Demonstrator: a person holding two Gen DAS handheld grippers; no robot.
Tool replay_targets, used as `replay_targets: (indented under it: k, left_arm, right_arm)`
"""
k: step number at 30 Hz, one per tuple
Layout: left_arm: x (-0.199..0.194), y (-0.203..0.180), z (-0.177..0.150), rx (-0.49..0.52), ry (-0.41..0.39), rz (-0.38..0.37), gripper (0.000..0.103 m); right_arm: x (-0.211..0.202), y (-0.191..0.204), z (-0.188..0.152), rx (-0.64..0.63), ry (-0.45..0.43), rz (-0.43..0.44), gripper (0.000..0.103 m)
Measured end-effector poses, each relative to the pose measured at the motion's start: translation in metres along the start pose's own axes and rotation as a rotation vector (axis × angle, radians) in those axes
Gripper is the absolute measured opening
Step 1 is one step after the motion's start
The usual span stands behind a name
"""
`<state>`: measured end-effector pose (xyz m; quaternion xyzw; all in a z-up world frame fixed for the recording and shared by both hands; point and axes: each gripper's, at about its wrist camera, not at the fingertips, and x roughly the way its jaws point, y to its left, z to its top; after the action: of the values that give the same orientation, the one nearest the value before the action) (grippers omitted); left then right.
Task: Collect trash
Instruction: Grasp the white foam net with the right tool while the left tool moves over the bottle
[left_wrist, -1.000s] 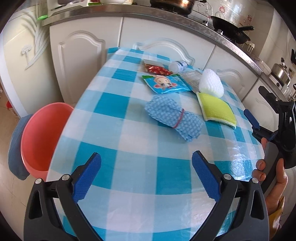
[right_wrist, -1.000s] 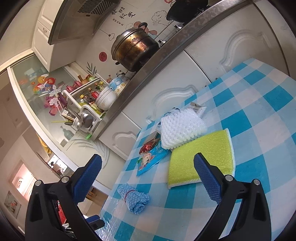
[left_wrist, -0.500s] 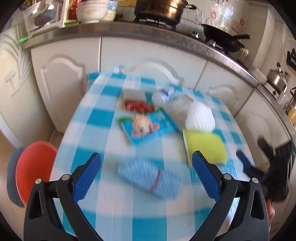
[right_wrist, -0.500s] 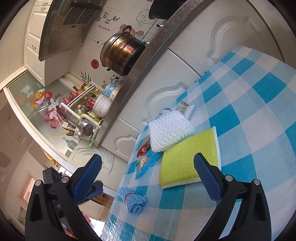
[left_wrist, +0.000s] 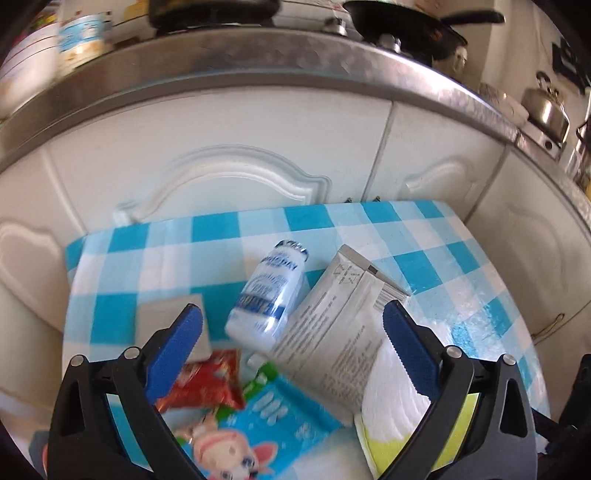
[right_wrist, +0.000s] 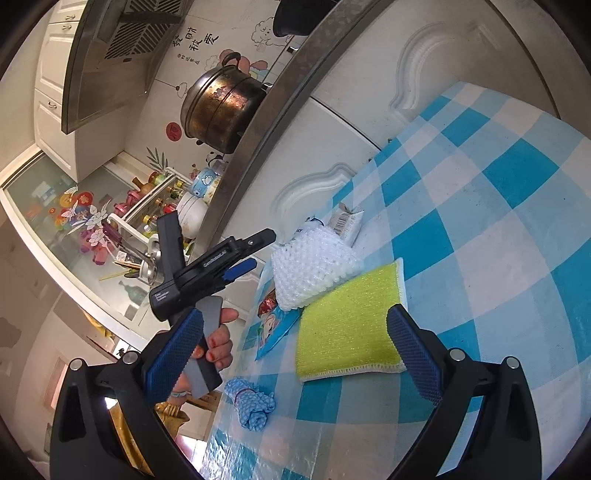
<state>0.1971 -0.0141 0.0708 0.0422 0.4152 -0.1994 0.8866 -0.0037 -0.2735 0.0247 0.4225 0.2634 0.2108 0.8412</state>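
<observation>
White plastic bottle (left_wrist: 266, 296) flat, cap toward cabinets (left_wrist: 236, 147)

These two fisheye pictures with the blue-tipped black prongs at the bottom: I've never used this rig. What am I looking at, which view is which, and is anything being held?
No robot arm here: a person holds a two-finger gripper in each hand, and each gripper carries a camera looking along its fingers.

In the left wrist view, the left gripper hangs open over the checked table, above a lying white bottle, a grey packet, a red wrapper and a blue cartoon snack bag.

In the right wrist view, the right gripper is open too, facing a yellow-green sponge, a white scrubber and a rolled blue cloth. The other gripper shows at its left.

Nothing is held.
</observation>
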Motion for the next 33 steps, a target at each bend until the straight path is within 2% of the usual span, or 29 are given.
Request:
replay_targets:
  k: [6,7,8,11,17,22,24,33]
  left_arm:
    - [0.040,-0.003,0.011,0.039,0.046,0.025,0.096]
    - [0.044,-0.001,0.011,0.030,0.055,0.023,0.089]
    - [0.049,0.000,0.011,0.021,0.068,0.020,0.076]
    - [0.058,0.004,0.009,0.009,0.086,0.033,0.060]
    - [0.057,0.006,-0.001,0.004,0.092,0.034,0.047]
    - [0.056,-0.004,-0.020,0.034,0.135,0.017,0.043]
    - [0.051,-0.013,-0.027,0.066,0.129,0.019,0.043]
    - [0.029,-0.052,-0.056,0.161,0.168,-0.072,0.043]
  right_arm:
    - [-0.003,-0.002,0.003,-0.018,-0.011,-0.032,0.098]
    - [-0.003,-0.001,0.003,-0.026,-0.010,-0.036,0.098]
    - [-0.003,0.000,0.003,-0.035,-0.008,-0.038,0.098]
    - [-0.002,0.003,0.002,-0.057,-0.005,-0.049,0.098]
    - [0.000,0.003,0.003,-0.074,0.005,-0.072,0.098]
    - [0.003,0.002,0.003,-0.091,0.015,-0.125,0.098]
    - [0.004,0.002,0.002,-0.097,0.018,-0.133,0.098]
    - [0.006,0.009,0.001,-0.188,0.014,-0.212,0.098]
